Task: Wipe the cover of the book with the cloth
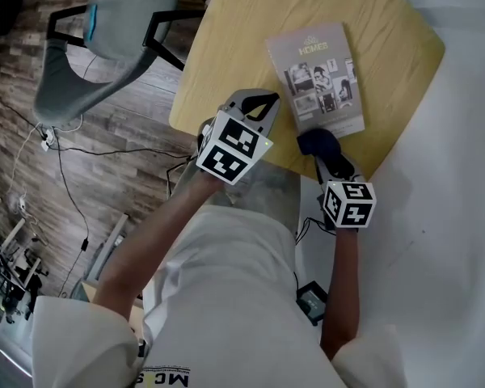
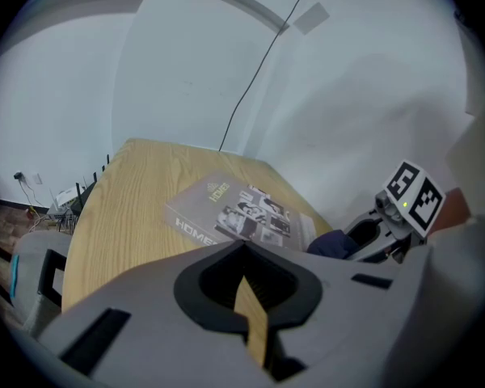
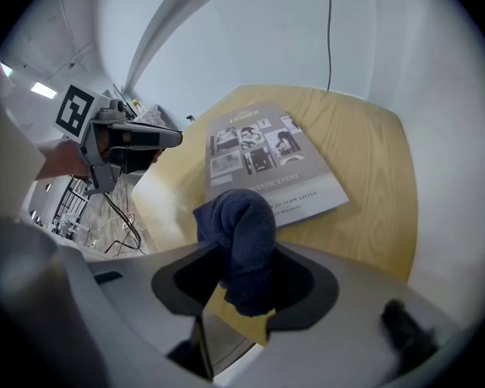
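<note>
- Grey softcover book [image 1: 315, 78] with small photographs on its cover: lies flat and closed just ahead of the right claw [image 1: 323, 146], with its near short edge towards that claw.
- Progress, as I judge it: the cloth is in hand but no wiping shows. The whole cover is left to do, and I see no mark or streak on it either way.
- Dark navy cloth [image 3: 241, 245], bunched into a soft knot: sticks out forward from between the right claw's jaws. From the head view it sits at the book's near edge, by the corner.
- Contact: whether the cloth touches the cover or hangs just above it, I cannot tell. The right gripper view has it overlapping the near edge only.
- Right claw: clamped narrow on the cloth, which fills the hollow between the black pads. Nothing else is held.
- Left claw [image 1: 257, 106]: jaws drawn together with only a thin slit between them, and bare wood shows through it. It holds nothing.
- Left claw's place: the book is off to its right and slightly ahead, close but apart. It is not on the cover.
- Likely need: the cloth goes forward across the cover, and the left claw is near enough to steady the book.
- Pale yellow wooden bench [image 1: 226, 47] with rounded corners: under both claws.
- Grey chair [image 1: 105, 47]: well off to the left claw's outer side, on dark plank flooring.
</note>
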A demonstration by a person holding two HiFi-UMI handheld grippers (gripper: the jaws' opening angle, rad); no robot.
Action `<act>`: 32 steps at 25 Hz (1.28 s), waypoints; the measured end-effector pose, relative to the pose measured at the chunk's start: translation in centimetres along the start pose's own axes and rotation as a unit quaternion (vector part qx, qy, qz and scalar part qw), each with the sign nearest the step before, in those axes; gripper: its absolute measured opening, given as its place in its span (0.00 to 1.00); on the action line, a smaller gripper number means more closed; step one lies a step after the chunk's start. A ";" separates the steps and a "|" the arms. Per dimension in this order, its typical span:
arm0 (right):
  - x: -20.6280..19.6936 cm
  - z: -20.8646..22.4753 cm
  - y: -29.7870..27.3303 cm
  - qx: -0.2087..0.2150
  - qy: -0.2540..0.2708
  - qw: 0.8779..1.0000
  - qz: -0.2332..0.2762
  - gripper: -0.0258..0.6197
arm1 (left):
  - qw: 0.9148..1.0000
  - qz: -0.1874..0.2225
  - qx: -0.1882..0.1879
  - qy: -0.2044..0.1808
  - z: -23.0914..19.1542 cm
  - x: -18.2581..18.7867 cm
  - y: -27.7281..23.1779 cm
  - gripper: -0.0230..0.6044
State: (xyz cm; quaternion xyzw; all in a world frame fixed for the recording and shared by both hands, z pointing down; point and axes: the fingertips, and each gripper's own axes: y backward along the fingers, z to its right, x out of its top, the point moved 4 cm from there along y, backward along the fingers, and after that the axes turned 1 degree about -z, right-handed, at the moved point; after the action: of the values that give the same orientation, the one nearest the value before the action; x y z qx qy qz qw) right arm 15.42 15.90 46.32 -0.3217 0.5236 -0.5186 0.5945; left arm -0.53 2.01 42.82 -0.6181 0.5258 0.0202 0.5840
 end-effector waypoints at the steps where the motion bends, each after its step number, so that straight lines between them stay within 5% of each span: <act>1: -0.2 -0.1 0.3 -0.001 -0.003 1.000 0.003 0.31 | 1.000 0.001 -0.003 -0.003 0.2 0.1 0.3 0.05; 22: 8.6 -2.0 10.1 -0.025 -0.041 0.984 0.174 0.31 | 0.997 0.066 -0.031 -0.011 4.2 5.9 9.5 0.05; 32: 15.4 -7.1 18.1 -0.014 -0.009 0.945 0.327 0.31 | 0.987 0.157 -0.023 -0.007 4.7 11.1 16.3 0.05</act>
State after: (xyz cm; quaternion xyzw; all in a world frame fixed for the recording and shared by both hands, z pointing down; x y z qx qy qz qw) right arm 12.35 7.02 23.39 -0.1458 0.6022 -0.2855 0.7311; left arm -3.78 2.44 22.80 -0.5410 0.6112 0.1282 0.5632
